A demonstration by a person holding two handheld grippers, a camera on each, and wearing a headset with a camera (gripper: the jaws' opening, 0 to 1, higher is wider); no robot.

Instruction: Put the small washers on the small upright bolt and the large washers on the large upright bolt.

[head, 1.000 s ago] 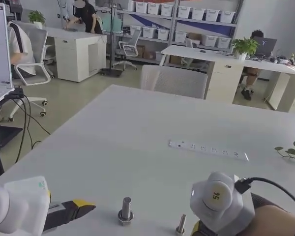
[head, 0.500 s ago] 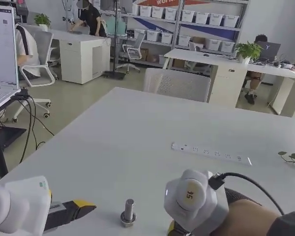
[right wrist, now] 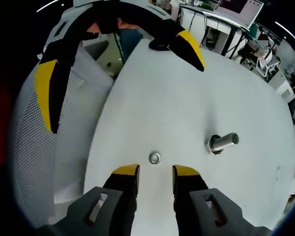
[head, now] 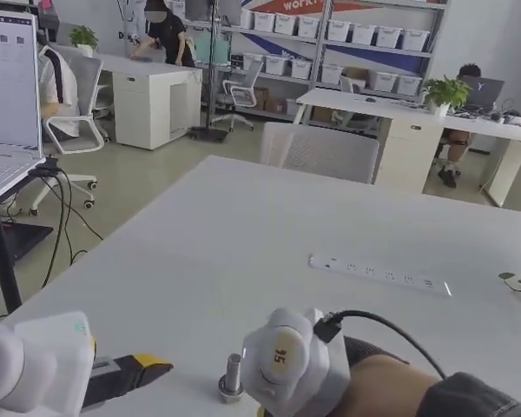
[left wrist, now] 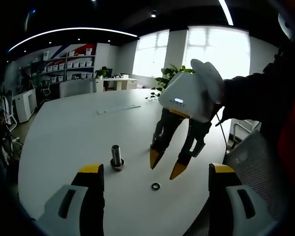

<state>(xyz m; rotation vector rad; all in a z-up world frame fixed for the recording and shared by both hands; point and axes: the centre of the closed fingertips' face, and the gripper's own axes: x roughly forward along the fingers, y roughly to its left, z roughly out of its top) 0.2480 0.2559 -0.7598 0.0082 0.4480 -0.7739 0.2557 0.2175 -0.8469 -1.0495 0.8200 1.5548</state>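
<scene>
One washer (right wrist: 155, 158) lies flat on the white bench (right wrist: 187, 98), just ahead of the tips of the right claw (right wrist: 156, 171), whose jaws stand narrowly apart and hold nothing. Left claw (left wrist: 156, 169): jaws spread wide, empty. An upright bolt (left wrist: 116, 156) stands near the washer, not touching it.
</scene>
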